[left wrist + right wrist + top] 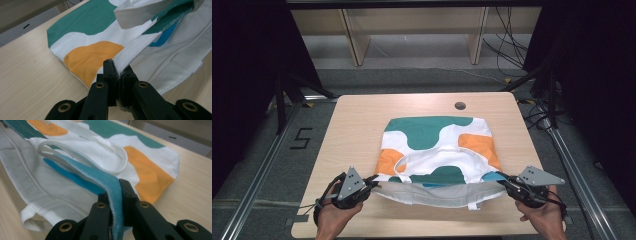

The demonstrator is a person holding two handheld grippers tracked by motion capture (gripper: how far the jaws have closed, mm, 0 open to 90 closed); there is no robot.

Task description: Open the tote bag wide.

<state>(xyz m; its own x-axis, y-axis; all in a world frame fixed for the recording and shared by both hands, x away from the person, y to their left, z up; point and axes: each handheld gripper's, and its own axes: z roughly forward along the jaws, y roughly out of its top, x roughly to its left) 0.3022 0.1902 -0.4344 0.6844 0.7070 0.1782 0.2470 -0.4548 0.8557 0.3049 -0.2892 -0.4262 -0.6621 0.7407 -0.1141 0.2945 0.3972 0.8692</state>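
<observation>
A bag (437,150) with green, orange, white and blue patches lies flat on the table (357,130), at the middle and toward 6 o'clock in the high view. Its near rim is lifted off the wood and stretched between the two grippers. The left gripper (373,181), at 7 o'clock, is clenched on the rim's left corner; in the left gripper view (119,75) white hem cloth is pinched between the jaws. The right gripper (503,182), at 5 o'clock, grasps the right corner; in its own view (115,195) a blue hem strip runs between the closed jaws. A white handle (439,156) loops on top of the bag.
</observation>
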